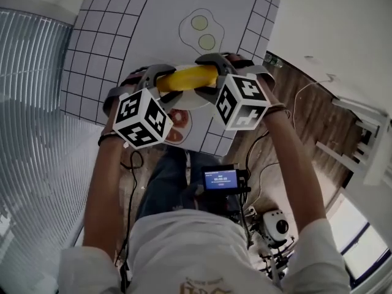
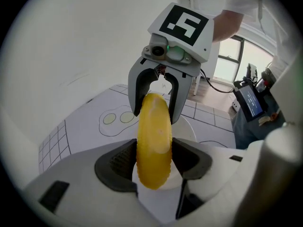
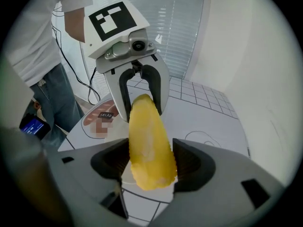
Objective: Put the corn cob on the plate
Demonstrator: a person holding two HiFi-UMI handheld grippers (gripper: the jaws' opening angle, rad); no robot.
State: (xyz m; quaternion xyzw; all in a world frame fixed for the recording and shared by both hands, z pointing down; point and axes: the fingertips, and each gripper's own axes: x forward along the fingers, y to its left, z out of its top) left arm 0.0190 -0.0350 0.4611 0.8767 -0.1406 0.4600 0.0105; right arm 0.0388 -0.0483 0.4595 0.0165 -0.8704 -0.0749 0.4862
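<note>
A yellow corn cob [image 1: 187, 77] hangs level between my two grippers, just above a white plate [image 1: 195, 101] on the printed mat. My left gripper [image 1: 160, 82] is shut on the cob's left end and my right gripper [image 1: 214, 76] on its right end. In the left gripper view the cob [image 2: 154, 141] runs from my left gripper [image 2: 154, 162] away to the right gripper [image 2: 154, 98], with the plate [image 2: 187, 132] below. In the right gripper view the cob [image 3: 149, 145] lies in my right gripper [image 3: 151, 162] and reaches the left gripper [image 3: 142, 96].
The white mat [image 1: 122, 35] carries a grid, a fried-egg drawing [image 1: 202, 32] and a bread drawing [image 1: 176, 124]. The table's near edge is by the person's legs. A small screen device [image 1: 222, 178] and cables hang at the waist. Wooden floor [image 1: 312, 112] lies to the right.
</note>
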